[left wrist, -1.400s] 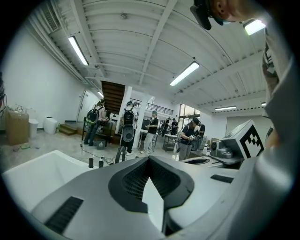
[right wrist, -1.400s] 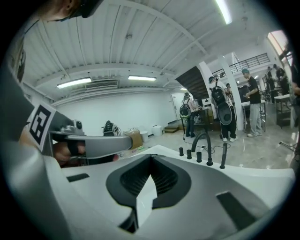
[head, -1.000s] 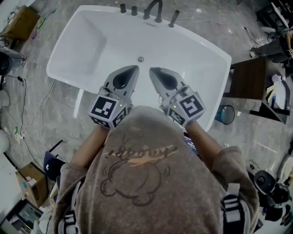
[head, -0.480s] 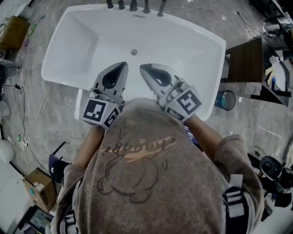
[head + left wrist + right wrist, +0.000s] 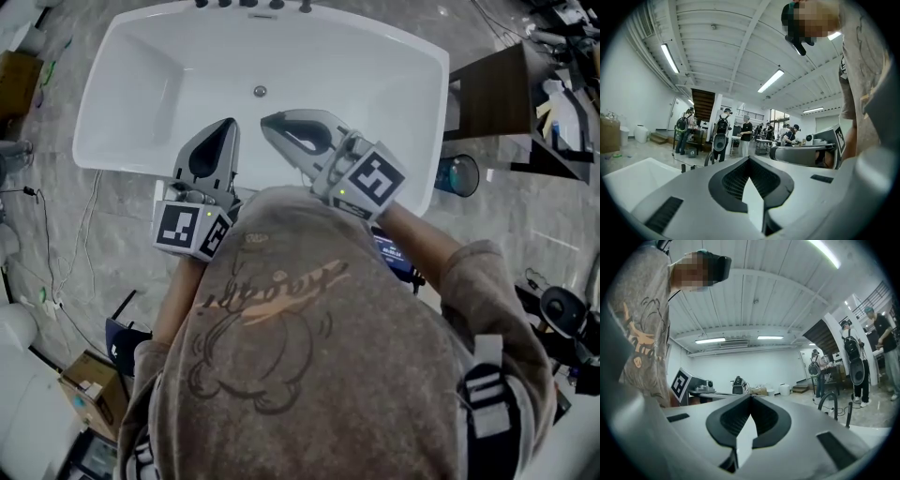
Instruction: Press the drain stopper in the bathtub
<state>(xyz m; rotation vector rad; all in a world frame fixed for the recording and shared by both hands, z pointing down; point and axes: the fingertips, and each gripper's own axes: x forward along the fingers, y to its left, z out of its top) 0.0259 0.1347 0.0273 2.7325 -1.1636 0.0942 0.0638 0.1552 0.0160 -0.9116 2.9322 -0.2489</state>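
Observation:
The white bathtub (image 5: 131, 66) fills the top of the head view, and its small round metal drain stopper (image 5: 260, 91) lies on the tub floor near the far wall. My left gripper (image 5: 228, 124) and right gripper (image 5: 266, 120) hang above the tub's near rim, both shut with nothing between the jaws. The right tip points left, just short of the stopper and above it. In the left gripper view the shut gripper (image 5: 749, 158) points level across the room, with the right gripper (image 5: 801, 153) beside it. The right gripper view shows its own shut gripper (image 5: 751, 397) likewise.
Dark faucet fittings (image 5: 248, 4) line the tub's far rim. A dark wooden side table (image 5: 497, 94) and a blue round object (image 5: 457, 174) stand right of the tub. Cables (image 5: 56, 234) and a cardboard box (image 5: 84, 398) lie on the floor at left. People (image 5: 722, 136) stand in the background.
In the head view the tub has slid upward and the faucets have reached the top edge. The right gripper's tip has swung left toward the left gripper. Both stay shut.

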